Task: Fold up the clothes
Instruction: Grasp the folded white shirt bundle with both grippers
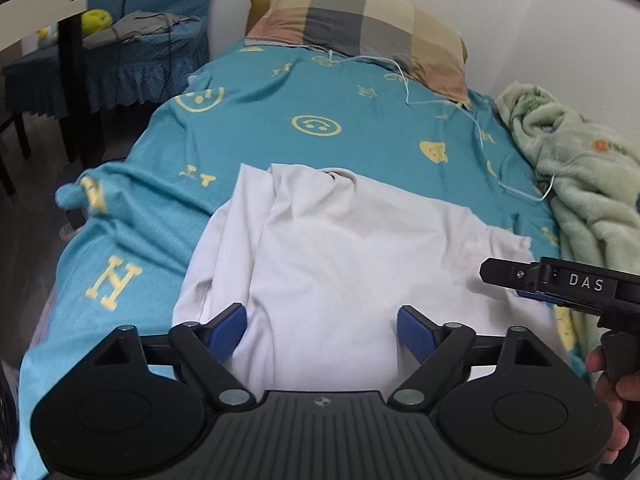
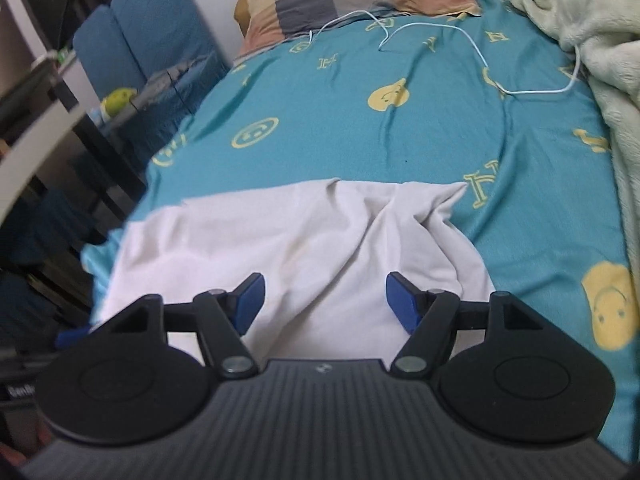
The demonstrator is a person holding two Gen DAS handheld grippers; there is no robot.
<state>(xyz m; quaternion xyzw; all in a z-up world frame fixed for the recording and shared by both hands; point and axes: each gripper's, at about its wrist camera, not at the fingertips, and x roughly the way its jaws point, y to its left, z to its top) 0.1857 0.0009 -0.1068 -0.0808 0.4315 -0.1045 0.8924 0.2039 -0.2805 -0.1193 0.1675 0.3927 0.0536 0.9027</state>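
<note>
Both grippers, left (image 1: 322, 330) and right (image 2: 325, 300), are hovering with jaws apart over a white shirt (image 1: 332, 264) lying on the bed (image 1: 280, 120). Folding appears barely begun; next, each is needing a grip on the shirt's near edge.

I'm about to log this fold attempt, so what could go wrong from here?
1. Both grippers, left and right, are open over the white shirt; a shallow pinch may catch one layer only.
2. The shirt hangs near the bed edge and could slide off.
3. The cable might snag.
</note>
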